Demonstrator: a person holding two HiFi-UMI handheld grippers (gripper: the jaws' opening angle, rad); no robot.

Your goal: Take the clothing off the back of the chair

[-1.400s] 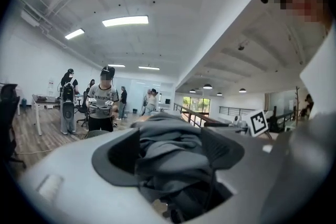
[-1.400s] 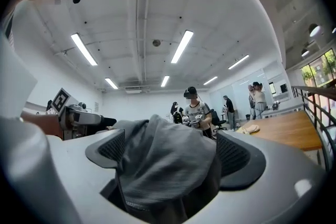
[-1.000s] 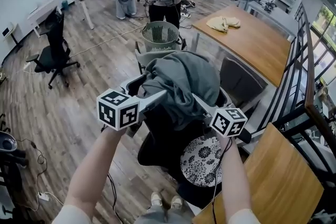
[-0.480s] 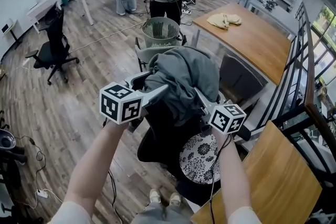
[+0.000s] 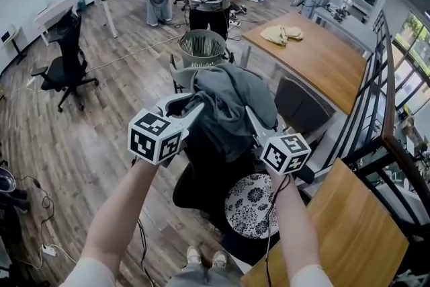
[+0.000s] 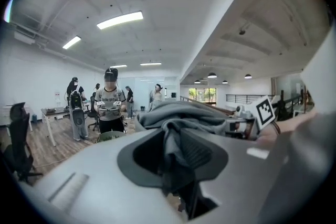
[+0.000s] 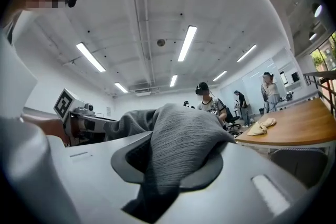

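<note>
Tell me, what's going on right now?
Left gripper, right gripper closing, grey garment between jaws. Garment draped over chair back. Nothing blocking.

Bright, even indoor light comes from ceiling strip lights (image 6: 119, 20) and from daylight through windows (image 5: 411, 31) at right, so shadows are soft. All views are fisheye, bending toward dark rounded corners. The left gripper view is slightly soft up close, while the right shows the cloth's (image 7: 178, 149) knit crisply.
</note>
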